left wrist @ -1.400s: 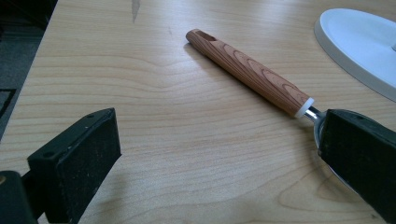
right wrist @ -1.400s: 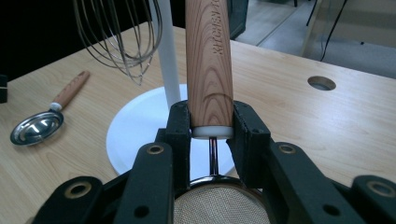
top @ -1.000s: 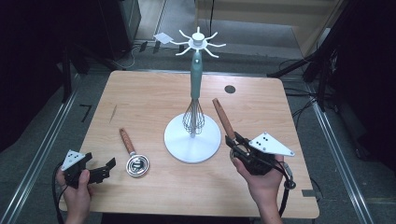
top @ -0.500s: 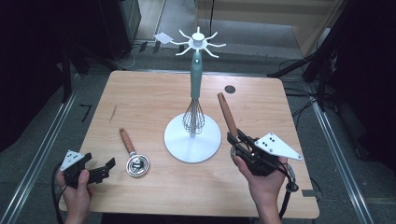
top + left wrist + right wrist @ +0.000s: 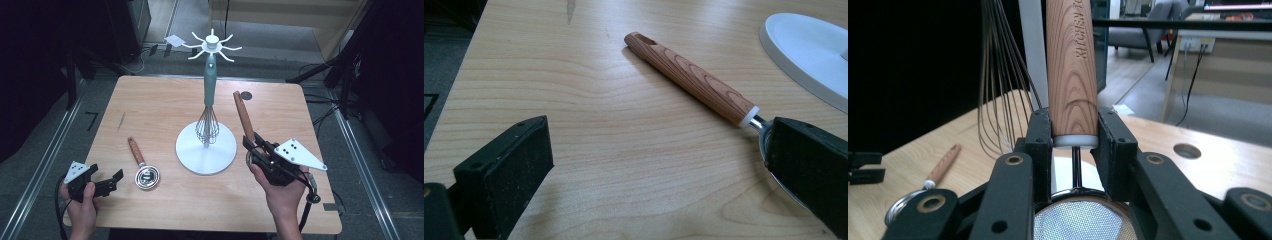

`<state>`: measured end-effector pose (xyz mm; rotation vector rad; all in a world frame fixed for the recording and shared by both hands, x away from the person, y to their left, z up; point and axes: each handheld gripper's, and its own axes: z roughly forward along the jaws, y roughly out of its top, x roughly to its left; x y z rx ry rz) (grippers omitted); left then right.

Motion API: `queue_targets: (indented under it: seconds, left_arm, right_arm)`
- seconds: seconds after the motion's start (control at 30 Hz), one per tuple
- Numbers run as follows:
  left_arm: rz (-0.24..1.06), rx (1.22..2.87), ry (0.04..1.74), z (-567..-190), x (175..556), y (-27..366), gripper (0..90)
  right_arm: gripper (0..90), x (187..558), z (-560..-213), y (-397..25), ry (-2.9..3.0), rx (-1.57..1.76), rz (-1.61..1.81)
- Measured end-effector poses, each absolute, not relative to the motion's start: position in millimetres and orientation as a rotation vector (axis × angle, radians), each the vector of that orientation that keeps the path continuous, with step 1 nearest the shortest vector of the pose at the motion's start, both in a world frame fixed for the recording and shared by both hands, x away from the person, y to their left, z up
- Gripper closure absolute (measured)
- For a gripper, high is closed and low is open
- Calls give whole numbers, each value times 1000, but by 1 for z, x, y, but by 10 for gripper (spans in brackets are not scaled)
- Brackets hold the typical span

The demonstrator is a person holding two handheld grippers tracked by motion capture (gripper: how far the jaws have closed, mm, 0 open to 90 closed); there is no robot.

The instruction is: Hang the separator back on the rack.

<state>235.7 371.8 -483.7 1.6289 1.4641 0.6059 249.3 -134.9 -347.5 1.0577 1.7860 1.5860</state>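
The right gripper is on the right side of the table, in the person's right hand. Its jaws are closed on the lower end of a wooden handle, which rises tilted up and away from the hand, just right of the white stand. In the right gripper view the two black pads press the handle from both sides, just above its white ring, and a thin metal stem goes down from it to a fine mesh strainer that sits between the gripper arms. So the strainer is lifted off the table and held with the handle pointing up.

A whisk with a green handle hangs on the stand, and its wires are close above the round base. In the right gripper view the whisk wires are just left of the held handle.

The left gripper is low at the left front corner of the table, and its jaws stand wide apart with nothing between them. A small metal cup with a wooden handle lies flat on the table, near this gripper, between it and the stand base. In the left gripper view the cup's wooden handle lies diagonally in front of the open jaws, and the right jaw hides part of the bowl.
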Motion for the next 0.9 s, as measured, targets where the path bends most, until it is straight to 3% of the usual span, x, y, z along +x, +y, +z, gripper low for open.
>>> queue_targets:
  seconds: [0.9]
  left_arm:
    - [606, 1627, 1464, -484, 236, 372, 0]
  right_arm:
    - [721, 245, -320, -118, 1660, 1004, 1639]
